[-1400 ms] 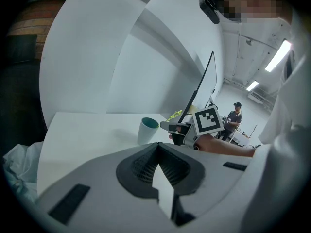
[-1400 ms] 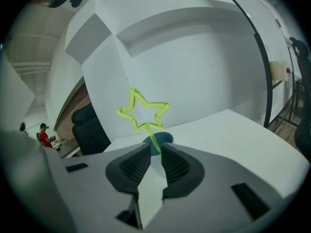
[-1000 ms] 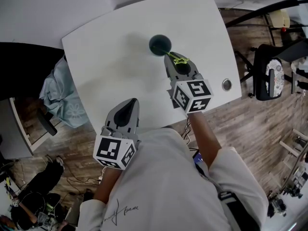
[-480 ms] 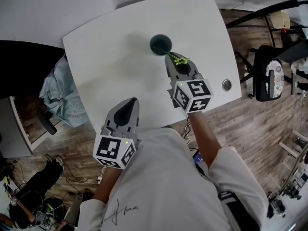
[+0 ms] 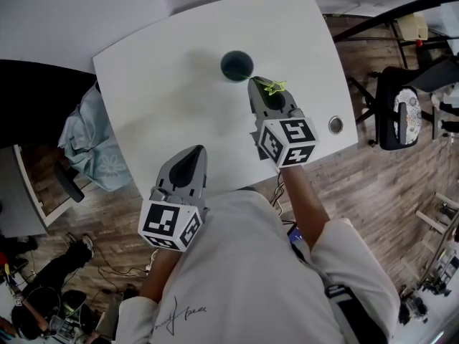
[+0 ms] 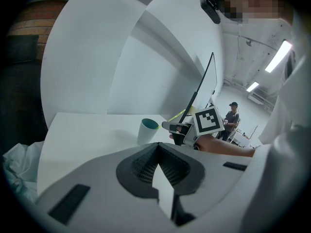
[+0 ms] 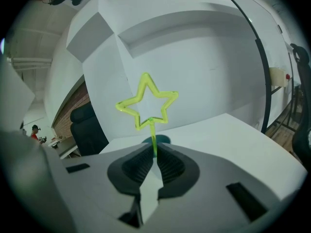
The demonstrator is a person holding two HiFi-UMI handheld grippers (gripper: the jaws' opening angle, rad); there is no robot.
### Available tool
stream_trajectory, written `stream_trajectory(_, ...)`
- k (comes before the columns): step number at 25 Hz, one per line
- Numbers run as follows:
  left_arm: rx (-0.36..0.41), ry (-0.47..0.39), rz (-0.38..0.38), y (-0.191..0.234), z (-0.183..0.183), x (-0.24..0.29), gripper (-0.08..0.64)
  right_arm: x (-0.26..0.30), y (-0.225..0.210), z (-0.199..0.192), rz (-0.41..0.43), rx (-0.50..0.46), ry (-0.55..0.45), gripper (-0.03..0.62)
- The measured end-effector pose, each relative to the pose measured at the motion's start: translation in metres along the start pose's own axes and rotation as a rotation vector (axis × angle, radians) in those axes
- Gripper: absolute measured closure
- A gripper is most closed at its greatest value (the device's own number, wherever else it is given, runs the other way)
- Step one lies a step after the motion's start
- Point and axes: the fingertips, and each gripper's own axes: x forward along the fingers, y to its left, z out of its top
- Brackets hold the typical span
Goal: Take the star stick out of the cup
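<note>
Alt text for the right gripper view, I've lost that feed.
The right tongs are shut on the stem of the green star stick, star upright above them. The teal rim of the cup shows just behind, on the white table.

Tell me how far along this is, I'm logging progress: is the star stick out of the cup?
Done: the right gripper is shut on the star stick, star end up. In hand: getting it clear of the cup; its lower end sits near the rim, and I cannot tell whether it is fully out. Left: carrying it clear. The left gripper is shut and empty.
</note>
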Motion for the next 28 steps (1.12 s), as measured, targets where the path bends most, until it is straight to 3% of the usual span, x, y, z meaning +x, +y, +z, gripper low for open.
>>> stream_trajectory(28, 0.018, -0.047, -0.032, -0.019, 0.001, -0.013, 0.558, -0.037, 0.003, 0.028, -0.033, -0.031, -0.079, 0.566)
